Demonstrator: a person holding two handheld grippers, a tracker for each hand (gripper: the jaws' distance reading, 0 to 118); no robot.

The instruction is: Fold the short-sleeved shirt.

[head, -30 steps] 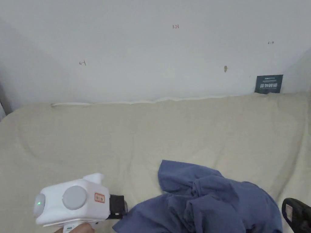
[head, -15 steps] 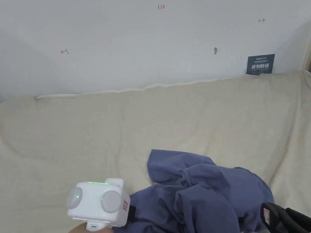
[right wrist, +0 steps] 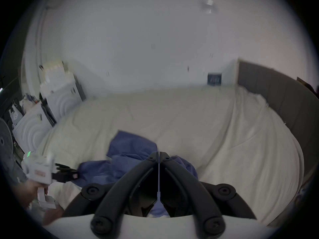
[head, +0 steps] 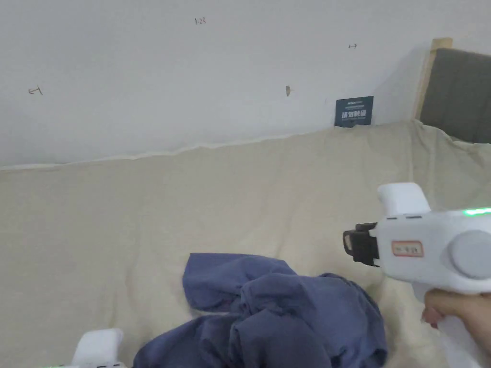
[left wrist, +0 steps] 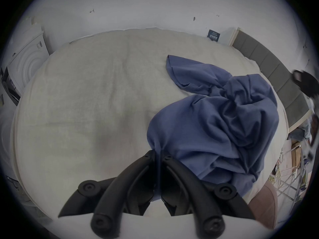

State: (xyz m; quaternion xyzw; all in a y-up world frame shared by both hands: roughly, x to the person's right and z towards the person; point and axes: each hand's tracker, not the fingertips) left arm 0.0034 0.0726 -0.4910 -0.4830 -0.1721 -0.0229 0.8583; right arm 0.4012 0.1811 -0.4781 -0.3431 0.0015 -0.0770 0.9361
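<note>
A bed [head: 144,211] covered by a cream sheet [left wrist: 86,96] was set against a plain white wall [head: 192,72]. A grey padded headboard [head: 458,93] was seen at the right, and white appliances [right wrist: 57,89] at the left.

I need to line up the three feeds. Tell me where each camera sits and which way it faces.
Head view: on the person's head, facing bed and wall; right gripper and hand show.
Left gripper view: on the left gripper, looking past jaws pinching the blue shirt.
Right gripper view: on the right gripper, above the bed, jaws closed.
All three share shirt and bed.
</note>
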